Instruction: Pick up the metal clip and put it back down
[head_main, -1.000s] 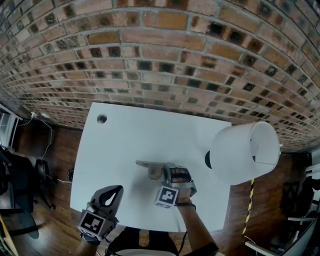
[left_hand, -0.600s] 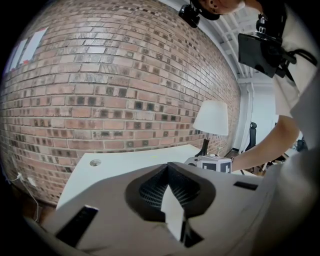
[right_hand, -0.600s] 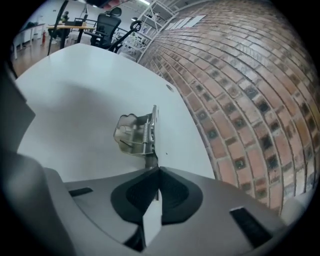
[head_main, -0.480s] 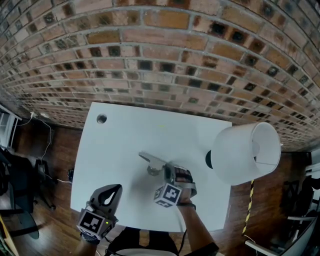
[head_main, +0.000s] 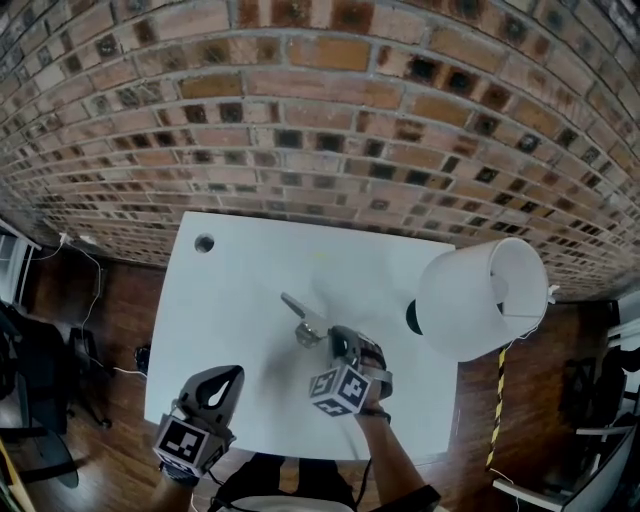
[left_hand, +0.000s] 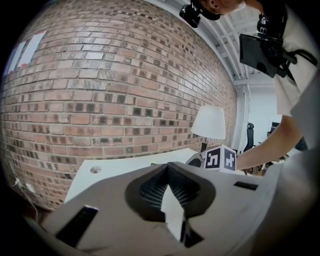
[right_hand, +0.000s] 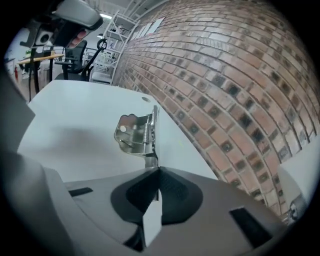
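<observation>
1. Right gripper (right_hand: 155, 172) pinches the metal clip (right_hand: 137, 135) by one end; its jaws have just been closing on it.
2. Held this way, the metal clip sticks out ahead of the jaws, lifted off the white table (head_main: 240, 290) near its middle.
3. Left gripper (left_hand: 167, 172) has its jaws pressed together on nothing, at the table's near edge, well apart from the clip.
4. Beside the table's right edge stands a white lamp (head_main: 480, 300).
</observation>
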